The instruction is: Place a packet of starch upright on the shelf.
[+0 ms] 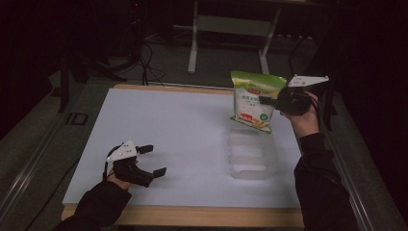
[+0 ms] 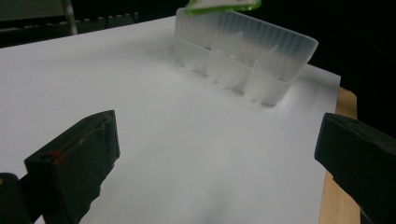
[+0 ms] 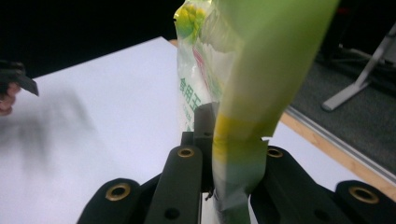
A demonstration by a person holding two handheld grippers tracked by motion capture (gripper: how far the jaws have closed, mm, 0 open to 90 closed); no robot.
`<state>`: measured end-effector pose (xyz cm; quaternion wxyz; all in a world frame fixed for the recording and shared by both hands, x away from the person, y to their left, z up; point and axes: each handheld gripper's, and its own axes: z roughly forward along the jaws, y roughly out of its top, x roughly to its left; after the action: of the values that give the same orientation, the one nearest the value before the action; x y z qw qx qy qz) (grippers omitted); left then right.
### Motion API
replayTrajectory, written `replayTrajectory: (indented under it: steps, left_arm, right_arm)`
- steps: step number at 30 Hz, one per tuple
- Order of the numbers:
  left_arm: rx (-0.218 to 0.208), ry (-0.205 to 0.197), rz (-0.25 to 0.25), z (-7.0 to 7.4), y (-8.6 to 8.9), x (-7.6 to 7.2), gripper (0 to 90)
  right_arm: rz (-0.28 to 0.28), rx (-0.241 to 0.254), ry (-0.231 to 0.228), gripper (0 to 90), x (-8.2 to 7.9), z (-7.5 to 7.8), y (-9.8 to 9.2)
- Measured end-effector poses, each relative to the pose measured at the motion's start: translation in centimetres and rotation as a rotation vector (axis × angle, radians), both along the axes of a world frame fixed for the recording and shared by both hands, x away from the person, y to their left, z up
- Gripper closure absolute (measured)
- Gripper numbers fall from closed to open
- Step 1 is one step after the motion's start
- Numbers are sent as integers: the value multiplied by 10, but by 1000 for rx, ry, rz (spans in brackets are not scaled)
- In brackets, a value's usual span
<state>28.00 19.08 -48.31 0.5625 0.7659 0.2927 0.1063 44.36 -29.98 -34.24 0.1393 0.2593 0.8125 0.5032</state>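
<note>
A green and white food bag [image 1: 254,98] hangs in the air over the far end of a clear plastic container [image 1: 250,154]. My right gripper [image 1: 267,101] is shut on the bag's right edge. In the right gripper view the bag [image 3: 261,70] rises from between the closed jaws. My left gripper [image 1: 152,160] rests low at the table's front left, jaws wide apart and empty. In the left gripper view the container [image 2: 243,56] stands ahead, divided into compartments, with the bag's bottom edge [image 2: 219,4] just above its far rim.
A white sheet [image 1: 168,130] covers the wooden table [image 1: 192,215]. A metal stand [image 1: 231,33] is on the dark floor behind the table. The person's left hand [image 3: 7,98] appears far off in the right gripper view.
</note>
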Motion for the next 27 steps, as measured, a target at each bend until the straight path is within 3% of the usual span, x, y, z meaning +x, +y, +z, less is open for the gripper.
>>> replayTrajectory:
  steps: [2,3,7,13,16,27]
  left_arm:
    - [0,-3,1,0,1,0,7]
    - [0,14,-11,0,1,0,7]
    - [6,-8,-13,0,0,-2,7]
    - [-10,-1,-9,-2,3,0,7]
    - [-18,4,-7,-3,4,0,7]
    - [-27,17,-15,-6,3,1,7]
  right_arm:
    - [-6,-11,20,847,5,-5,0]
    - [-10,-19,30,847,8,-8,0]
    - [-17,-54,59,847,17,-20,2]
    - [-23,-90,64,847,29,-36,6]
    - [-22,-91,64,846,31,-38,6]
    - [-11,-66,78,845,38,-72,6]
